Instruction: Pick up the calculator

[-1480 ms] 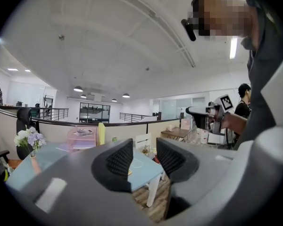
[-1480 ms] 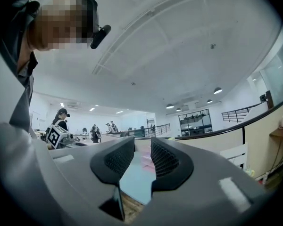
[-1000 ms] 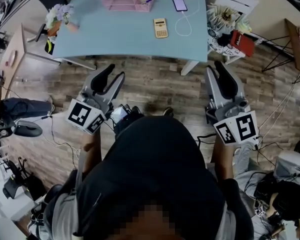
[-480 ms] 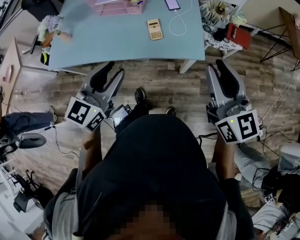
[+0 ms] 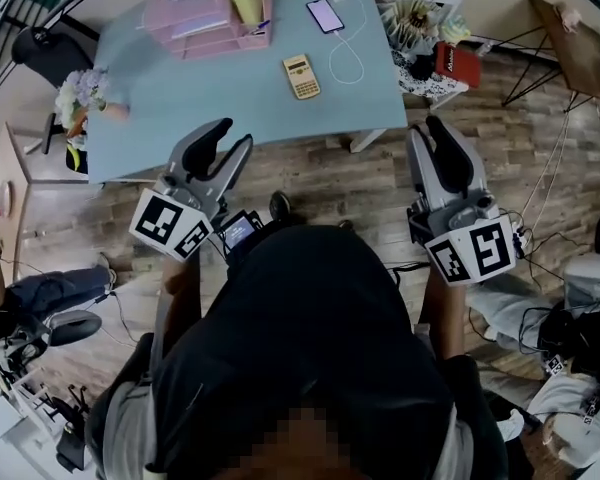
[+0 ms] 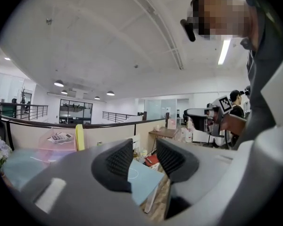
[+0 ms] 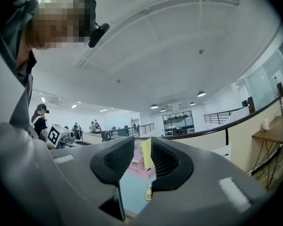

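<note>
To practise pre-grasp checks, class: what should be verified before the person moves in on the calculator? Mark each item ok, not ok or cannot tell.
1. Clear view of the calculator, flat on the table: ok.
2. Room around it: ok; the white cable loops beside it, apart.
3. Nothing in the right tongs: ok.
4. Right opening wide enough: probably not ok; jaws only narrowly apart.
5. Nothing in the left tongs: ok; jaws apart.
6. Tongs at the calculator: not ok; both well short of it.

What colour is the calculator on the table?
Pale yellow. The calculator shows best in the head view, on the light blue table.
</note>
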Action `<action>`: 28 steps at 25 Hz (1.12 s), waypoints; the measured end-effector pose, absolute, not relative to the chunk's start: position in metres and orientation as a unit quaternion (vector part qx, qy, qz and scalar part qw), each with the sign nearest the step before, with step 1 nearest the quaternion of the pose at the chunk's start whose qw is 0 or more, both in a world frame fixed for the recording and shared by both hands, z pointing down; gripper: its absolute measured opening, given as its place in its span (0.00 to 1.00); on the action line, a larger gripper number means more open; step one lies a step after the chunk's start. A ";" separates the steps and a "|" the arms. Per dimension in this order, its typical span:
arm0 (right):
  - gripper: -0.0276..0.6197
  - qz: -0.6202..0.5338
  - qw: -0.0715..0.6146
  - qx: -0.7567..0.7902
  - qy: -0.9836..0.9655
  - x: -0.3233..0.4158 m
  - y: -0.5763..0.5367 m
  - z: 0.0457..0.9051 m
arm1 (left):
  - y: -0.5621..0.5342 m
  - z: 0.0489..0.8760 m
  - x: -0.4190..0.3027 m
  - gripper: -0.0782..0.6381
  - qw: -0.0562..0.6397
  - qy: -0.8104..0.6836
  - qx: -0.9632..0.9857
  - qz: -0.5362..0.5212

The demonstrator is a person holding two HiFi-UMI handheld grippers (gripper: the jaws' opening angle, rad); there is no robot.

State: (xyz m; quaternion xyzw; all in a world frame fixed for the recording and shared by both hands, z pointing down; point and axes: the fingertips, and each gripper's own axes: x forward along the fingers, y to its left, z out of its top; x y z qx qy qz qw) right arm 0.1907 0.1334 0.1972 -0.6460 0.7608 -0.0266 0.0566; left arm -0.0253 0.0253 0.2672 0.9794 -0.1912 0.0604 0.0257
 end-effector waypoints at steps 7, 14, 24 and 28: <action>0.18 -0.030 0.041 -0.670 0.741 0.172 0.105 0.201 | -0.016 0.274 -0.038 0.39 0.033 -0.163 0.985 0.056; 0.18 -0.029 0.033 -0.691 0.721 0.154 0.080 0.201 | -0.050 0.275 -0.046 0.39 0.037 -0.133 0.989 0.050; 0.19 -0.031 0.010 -0.709 0.704 0.121 0.053 0.203 | -0.087 0.281 -0.074 0.39 0.044 -0.112 0.992 0.035; 0.19 -0.031 -0.002 -0.706 0.708 0.107 0.039 0.202 | -0.099 0.284 -0.089 0.39 0.051 -0.118 0.991 0.026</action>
